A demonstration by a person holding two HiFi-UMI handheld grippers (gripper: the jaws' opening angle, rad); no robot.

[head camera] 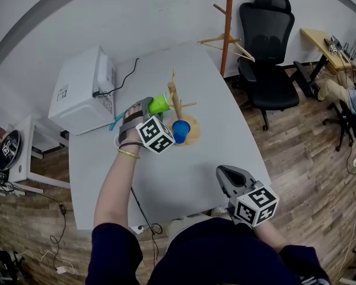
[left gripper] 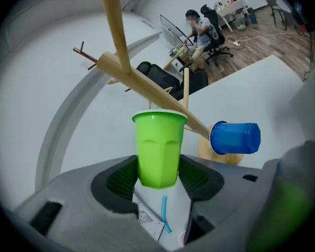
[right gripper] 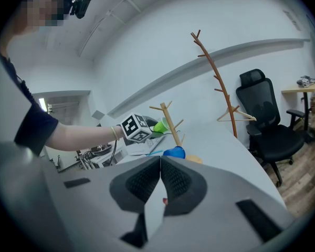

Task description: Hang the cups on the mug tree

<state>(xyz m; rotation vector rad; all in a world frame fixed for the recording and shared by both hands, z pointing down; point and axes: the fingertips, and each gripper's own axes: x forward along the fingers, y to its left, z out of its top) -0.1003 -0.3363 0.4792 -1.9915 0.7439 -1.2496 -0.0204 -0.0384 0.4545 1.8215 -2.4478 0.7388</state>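
Green cup [left gripper: 157, 140] gripped by L gripper [left gripper: 157, 167], arm [head camera: 115, 180] outstretched; R gripper [right gripper: 160, 164] clenched empty.

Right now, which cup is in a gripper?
The green cup, clamped in the left gripper; the blue cup lies sideways at the mug tree.

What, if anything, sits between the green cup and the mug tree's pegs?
Nothing visible. The left gripper holds the green cup in its jaws, rim right at a peg of the mug tree. The blue cup hangs on another peg, off to the side.
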